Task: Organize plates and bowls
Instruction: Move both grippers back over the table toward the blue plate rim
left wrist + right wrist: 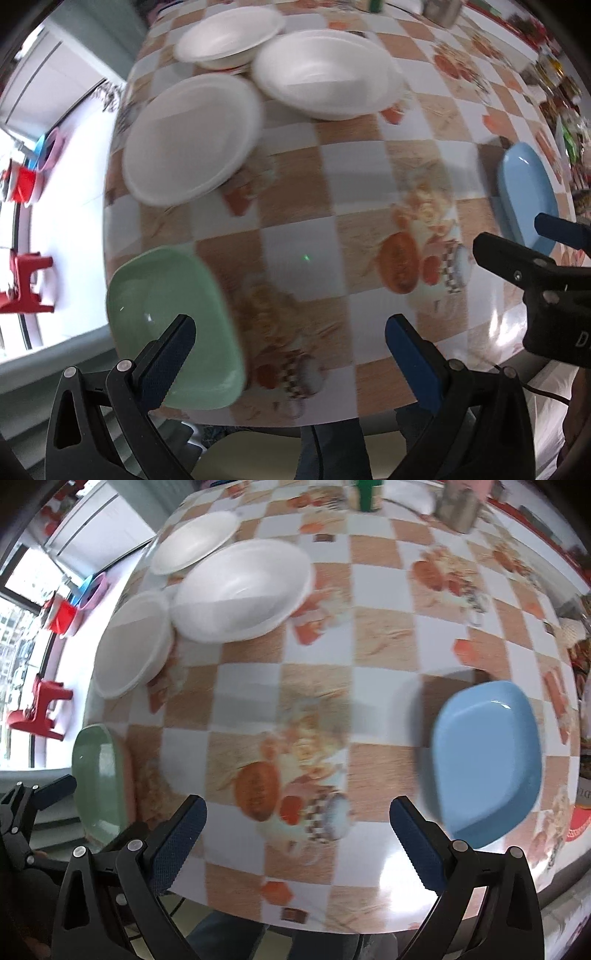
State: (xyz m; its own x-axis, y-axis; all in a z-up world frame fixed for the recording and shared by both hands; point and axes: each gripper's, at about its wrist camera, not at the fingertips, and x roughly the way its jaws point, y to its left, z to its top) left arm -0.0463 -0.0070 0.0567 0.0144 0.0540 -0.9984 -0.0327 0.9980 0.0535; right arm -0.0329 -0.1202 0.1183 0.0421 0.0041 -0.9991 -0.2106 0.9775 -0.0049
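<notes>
Blue-padded jaws of the left gripper [290,347] gape wide and empty above a checked, food-printed tablecloth [295,236], just beside a square pale-green plastic dish [162,317] at the near left edge. Beyond, three white foam pieces cluster: a flat round plate [192,142] and two bowls [231,35] [325,74], possibly stacked; blur obscures this. Right gripper [297,829], equally wide and empty, hangs beside a square light-blue dish [487,760].

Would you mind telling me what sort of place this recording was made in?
Probably a home dining area: a table under a checkered food-print tablecloth holds white foam bowls and a blue plastic dish, with small red plastic stools on the floor by a bright window.
</notes>
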